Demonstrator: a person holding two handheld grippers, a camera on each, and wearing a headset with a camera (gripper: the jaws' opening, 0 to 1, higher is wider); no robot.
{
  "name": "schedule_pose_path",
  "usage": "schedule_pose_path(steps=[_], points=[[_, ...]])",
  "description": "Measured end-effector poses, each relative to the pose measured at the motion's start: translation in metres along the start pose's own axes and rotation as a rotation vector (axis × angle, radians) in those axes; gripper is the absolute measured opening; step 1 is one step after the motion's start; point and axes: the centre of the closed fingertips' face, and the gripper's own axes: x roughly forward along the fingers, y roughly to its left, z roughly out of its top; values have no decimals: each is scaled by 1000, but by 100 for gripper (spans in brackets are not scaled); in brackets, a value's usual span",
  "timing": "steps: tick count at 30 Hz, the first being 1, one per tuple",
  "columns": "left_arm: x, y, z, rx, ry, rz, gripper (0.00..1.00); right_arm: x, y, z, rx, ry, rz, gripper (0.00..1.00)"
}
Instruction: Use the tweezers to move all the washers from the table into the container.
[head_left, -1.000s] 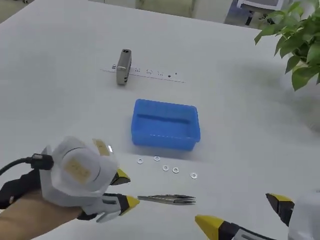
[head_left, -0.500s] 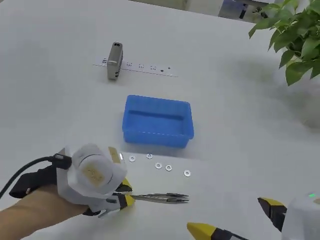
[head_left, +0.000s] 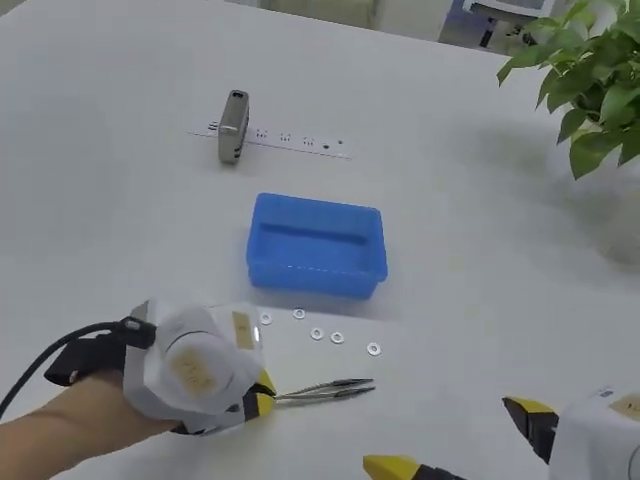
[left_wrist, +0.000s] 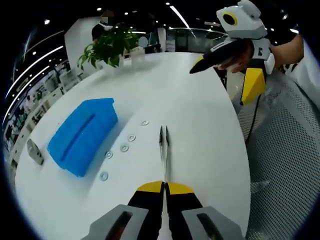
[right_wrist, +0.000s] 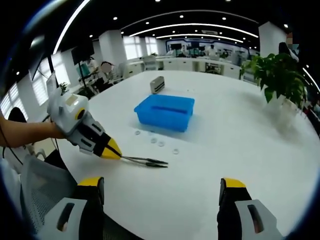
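Head view: at lower left, the left tongs (head_left: 263, 395) were clamped shut on the tweezers (head_left: 325, 389), which pointed right just below five washers (head_left: 317, 333) on the white surface (head_left: 480, 250). The blue container (head_left: 316, 245) sat at centre, above the washers.

Left gripper view: the washers lay left of the tweezers' tips.

Right gripper view: the right tongs (right_wrist: 161, 185) gaped wide at the bottom, empty.

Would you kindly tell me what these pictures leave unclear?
Container floor, head view: near strip hidden by its front wall.
Right gripper, head view: body cut off by the bottom edge.
Tweezers tips, all views: too fine to tell whether they touch the table.
Grey block, head view: too small to identify.
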Motion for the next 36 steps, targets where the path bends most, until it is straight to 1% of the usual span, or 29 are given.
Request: schedule_pose_path(steps=[2,3,4,7,12,16,21,22,23,25,26,28,30,31,32,33,34,36], points=[[-5,-4,5,-9,-7,-1,0,0,4,1,-9,1,10,94],[-9,-7,10,-34,-11,-5,0,0,6,1,-18,0,18,93],[-11,-8,13,-42,-17,2,0,0,8,2,-26,-2,24,91],[-21,-14,27,2,-54,27,0,1,14,7,-53,-10,48,87],[-33,-23,44,-4,-92,34,0,-1,22,16,-101,-23,70,84],[-40,-27,49,2,-109,36,0,-4,25,22,-111,-43,76,83],[-51,-30,53,-37,-136,39,0,-10,31,24,-123,-66,88,81],[-53,-30,54,-40,-138,39,0,-11,35,24,-126,-70,99,80],[-57,-31,55,-45,-142,39,0,-12,38,24,-130,-71,115,78],[-64,-33,58,-44,-144,39,0,-13,48,20,-129,-47,176,68],[-67,-33,59,-41,-142,39,0,-13,49,21,-124,-49,181,64],[-76,-34,63,-42,-150,40,0,-13,60,21,-109,-54,241,56],[-85,-38,68,-42,-161,20,0,-12,67,23,-111,-54,270,51],[-89,-41,70,-37,-165,7,0,-12,75,25,-132,-54,305,50],[-94,-44,72,-28,-164,-13,0,-12,82,25,-151,-43,339,47],[-98,-46,74,-25,-163,-21,0,-12,90,28,-180,-37,370,45],[-103,-49,77,-12,-163,-40,0,-12,96,30,-204,-38,396,43],[-112,-53,81,2,-153,-68,0,-13,111,32,-270,-19,466,39]])
